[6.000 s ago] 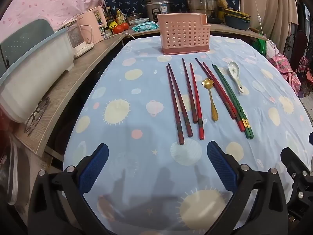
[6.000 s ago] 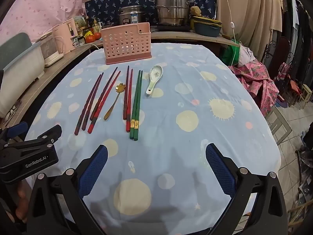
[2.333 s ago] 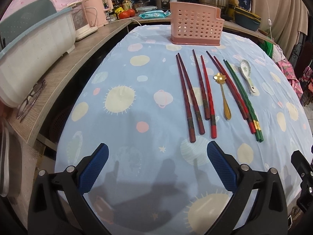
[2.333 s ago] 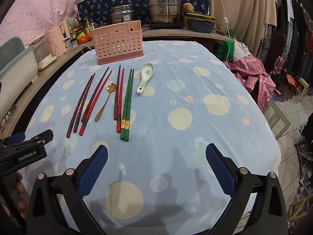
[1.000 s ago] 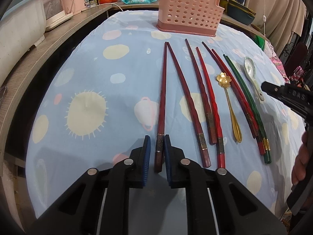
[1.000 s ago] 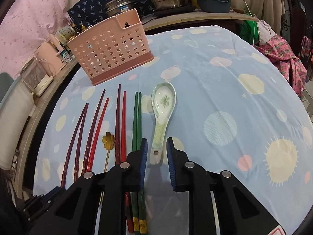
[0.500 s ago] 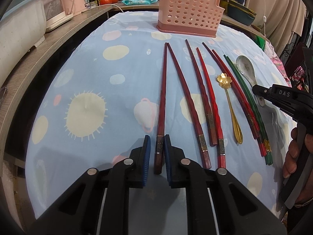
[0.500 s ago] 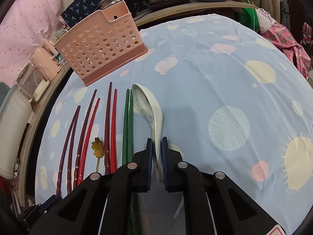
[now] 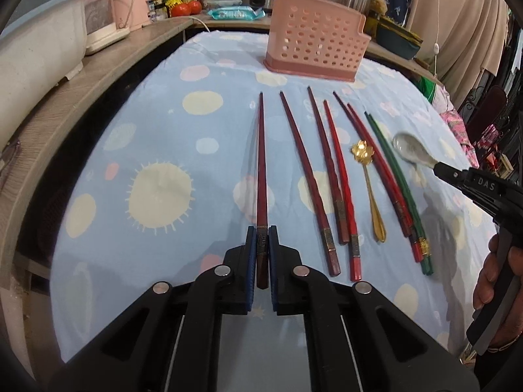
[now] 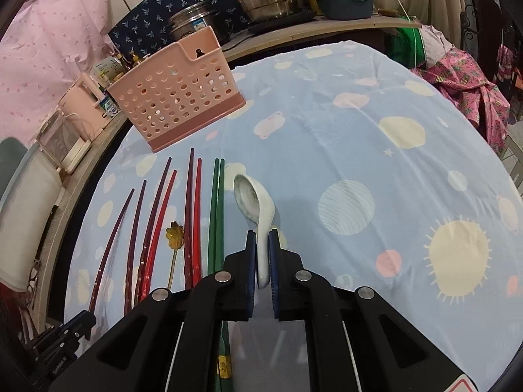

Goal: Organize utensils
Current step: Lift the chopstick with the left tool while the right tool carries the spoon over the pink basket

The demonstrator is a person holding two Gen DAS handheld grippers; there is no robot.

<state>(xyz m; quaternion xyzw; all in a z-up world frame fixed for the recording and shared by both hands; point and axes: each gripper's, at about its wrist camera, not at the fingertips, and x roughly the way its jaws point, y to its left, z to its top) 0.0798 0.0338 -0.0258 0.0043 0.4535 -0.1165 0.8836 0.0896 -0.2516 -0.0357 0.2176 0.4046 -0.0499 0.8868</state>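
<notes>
Pinching the butt end of a dark red chopstick (image 9: 261,176), the left tongs (image 9: 260,254) have just been closing on it; its long axis runs straight ahead toward the pink holder (image 9: 315,50) at the far edge of the surface (image 9: 157,130). The right tongs (image 10: 261,261) are clamped on the handle of the white ceramic spoon (image 10: 255,202), bowl raised and aimed forward. The holder lies ahead and left of them, so I'd judge the left side better lined up.
</notes>
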